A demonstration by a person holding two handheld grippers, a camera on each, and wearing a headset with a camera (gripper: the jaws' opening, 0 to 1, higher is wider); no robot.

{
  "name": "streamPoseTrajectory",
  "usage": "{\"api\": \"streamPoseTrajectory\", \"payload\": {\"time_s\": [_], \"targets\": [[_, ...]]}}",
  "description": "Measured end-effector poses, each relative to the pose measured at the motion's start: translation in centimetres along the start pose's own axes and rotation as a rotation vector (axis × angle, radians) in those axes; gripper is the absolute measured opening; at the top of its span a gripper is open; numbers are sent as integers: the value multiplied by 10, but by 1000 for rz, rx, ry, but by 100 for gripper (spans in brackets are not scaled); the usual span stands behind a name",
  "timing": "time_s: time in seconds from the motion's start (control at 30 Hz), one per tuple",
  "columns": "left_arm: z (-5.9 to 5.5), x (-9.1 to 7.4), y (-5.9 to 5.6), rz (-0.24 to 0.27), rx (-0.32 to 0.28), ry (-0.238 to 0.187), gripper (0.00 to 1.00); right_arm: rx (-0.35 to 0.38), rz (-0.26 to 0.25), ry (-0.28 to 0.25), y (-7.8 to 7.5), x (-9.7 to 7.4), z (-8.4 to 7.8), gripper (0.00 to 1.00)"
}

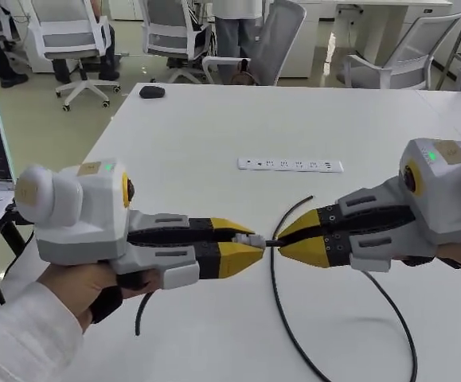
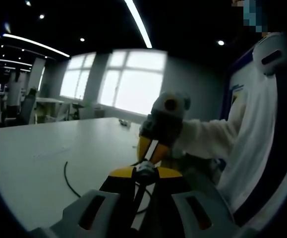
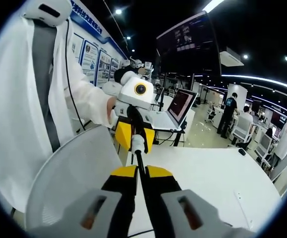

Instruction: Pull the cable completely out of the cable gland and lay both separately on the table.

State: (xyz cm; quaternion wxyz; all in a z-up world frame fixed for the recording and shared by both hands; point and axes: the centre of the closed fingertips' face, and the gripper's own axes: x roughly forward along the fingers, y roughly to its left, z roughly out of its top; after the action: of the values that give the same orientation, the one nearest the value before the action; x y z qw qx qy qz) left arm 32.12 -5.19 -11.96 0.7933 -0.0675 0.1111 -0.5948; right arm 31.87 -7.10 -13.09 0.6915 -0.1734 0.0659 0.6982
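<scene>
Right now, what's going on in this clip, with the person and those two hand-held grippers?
A person holds a hand-held gripper in each hand above the white table. The left hand-held gripper is shut on the cable gland. The right hand-held gripper faces it tip to tip, shut on the black cable right beside the gland. The cable is not yet out of the gland, and its slack loops down onto the table. Neither part has been laid down.

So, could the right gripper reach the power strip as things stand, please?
Probably not yet: the table before the power strip is free, but the right gripper is shut on the cable.
</scene>
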Motion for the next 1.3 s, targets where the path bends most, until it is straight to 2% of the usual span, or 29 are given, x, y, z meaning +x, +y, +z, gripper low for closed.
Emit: {"api": "streamPoseTrajectory", "payload": {"time_s": [0.33, 0.67, 0.9, 1.3], "targets": [[0, -10, 9, 26, -11, -7, 16, 57, -51, 15, -9, -18, -21, 5], [-3, -15, 13, 34, -16, 1, 16, 122, -100, 32, -10, -35, -42, 5], [-4, -16, 14, 39, -22, 3, 16, 152, -121, 33, -9, -43, -49, 6], [-2, -12, 8, 28, -7, 3, 16, 175, -127, 35, -7, -42, -53, 7]]}}
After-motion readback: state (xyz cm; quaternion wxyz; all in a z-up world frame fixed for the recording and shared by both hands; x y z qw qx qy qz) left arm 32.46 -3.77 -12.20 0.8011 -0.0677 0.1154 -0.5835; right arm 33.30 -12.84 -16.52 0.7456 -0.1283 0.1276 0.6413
